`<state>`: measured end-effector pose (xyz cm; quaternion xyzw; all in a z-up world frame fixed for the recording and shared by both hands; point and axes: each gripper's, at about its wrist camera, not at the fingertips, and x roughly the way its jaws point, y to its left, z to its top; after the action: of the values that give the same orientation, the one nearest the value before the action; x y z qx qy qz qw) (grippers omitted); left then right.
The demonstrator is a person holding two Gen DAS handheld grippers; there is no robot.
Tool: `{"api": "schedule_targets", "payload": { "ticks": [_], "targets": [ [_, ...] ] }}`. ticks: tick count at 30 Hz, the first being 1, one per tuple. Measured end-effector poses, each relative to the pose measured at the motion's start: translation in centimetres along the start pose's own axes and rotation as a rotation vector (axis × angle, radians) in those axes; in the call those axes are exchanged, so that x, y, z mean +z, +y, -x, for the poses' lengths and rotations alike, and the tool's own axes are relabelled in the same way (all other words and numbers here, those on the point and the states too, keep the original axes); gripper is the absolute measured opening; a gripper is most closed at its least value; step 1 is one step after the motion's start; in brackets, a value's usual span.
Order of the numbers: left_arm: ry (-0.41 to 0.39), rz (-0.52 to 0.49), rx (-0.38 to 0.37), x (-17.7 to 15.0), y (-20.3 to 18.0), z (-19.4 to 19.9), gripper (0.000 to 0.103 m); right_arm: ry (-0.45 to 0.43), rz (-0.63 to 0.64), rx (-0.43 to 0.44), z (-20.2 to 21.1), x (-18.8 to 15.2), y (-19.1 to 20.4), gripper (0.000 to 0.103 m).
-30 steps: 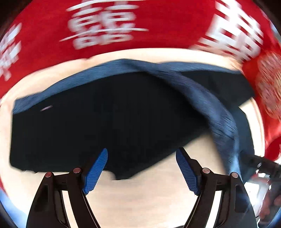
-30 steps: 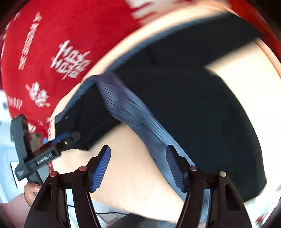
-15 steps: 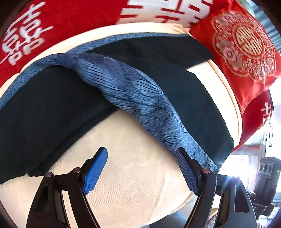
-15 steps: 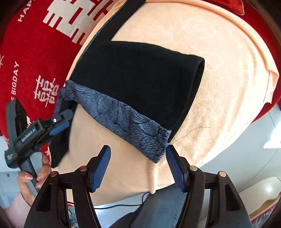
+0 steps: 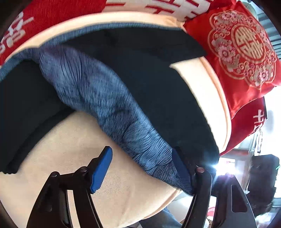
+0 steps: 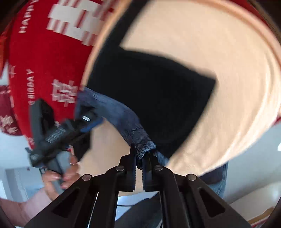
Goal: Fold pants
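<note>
The dark pants [image 5: 149, 73] lie on a cream cushion [image 5: 73, 154], with their blue-grey ribbed waistband [image 5: 108, 108] bunched in a diagonal ridge. My left gripper [image 5: 140, 166] is open, its jaws wide apart, the right blue pad touching the waistband's near end. In the right wrist view the pants [image 6: 158, 91] spread over the cushion [image 6: 228, 61]. My right gripper [image 6: 139, 157] is shut on the waistband's end [image 6: 140, 140]. The left gripper [image 6: 58, 133] shows there at the waistband's other end, held by a hand.
A red blanket with white characters [image 5: 52, 15] lies behind the cushion. A red embroidered pillow [image 5: 242, 43] sits at the right. The cushion's front edge [image 5: 158, 207] drops off close to my grippers. The red blanket also shows at left in the right wrist view [image 6: 43, 61].
My right gripper moved forward and closed on the waistband's end. My left gripper stayed open and moved a little nearer the waistband.
</note>
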<state>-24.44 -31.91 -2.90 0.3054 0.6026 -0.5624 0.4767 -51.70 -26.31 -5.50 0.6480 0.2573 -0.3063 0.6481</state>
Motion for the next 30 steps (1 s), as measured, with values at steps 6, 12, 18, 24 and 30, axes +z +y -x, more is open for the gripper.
{"api": "schedule_targets", "payload": {
  "ticks": [6, 12, 18, 24, 30],
  "targets": [
    [-0.135, 0.011, 0.108, 2.4, 0.0, 5.3, 0.073, -0.051, 0.166, 0.032, 4.6, 9.2, 5.8, 0.003],
    [-0.201, 0.087, 0.247, 5.5, 2.8, 7.3, 0.073, -0.119, 0.303, 0.041, 7.4, 20.4, 9.9, 0.003],
    [-0.213, 0.204, 0.38, 8.4, 7.2, 5.5, 0.073, -0.126, 0.379, -0.07, 4.4, 30.8, 12.0, 0.007],
    [-0.167, 0.297, 0.46, 9.1, 10.9, 2.7, 0.073, -0.106, 0.447, -0.252, -1.5, 35.6, 11.4, 0.041],
    [-0.111, 0.316, 0.479, 9.3, 12.1, 0.5, 0.073, -0.102, 0.5, -0.285, -1.6, 35.4, 12.0, 0.076]
  ]
}}
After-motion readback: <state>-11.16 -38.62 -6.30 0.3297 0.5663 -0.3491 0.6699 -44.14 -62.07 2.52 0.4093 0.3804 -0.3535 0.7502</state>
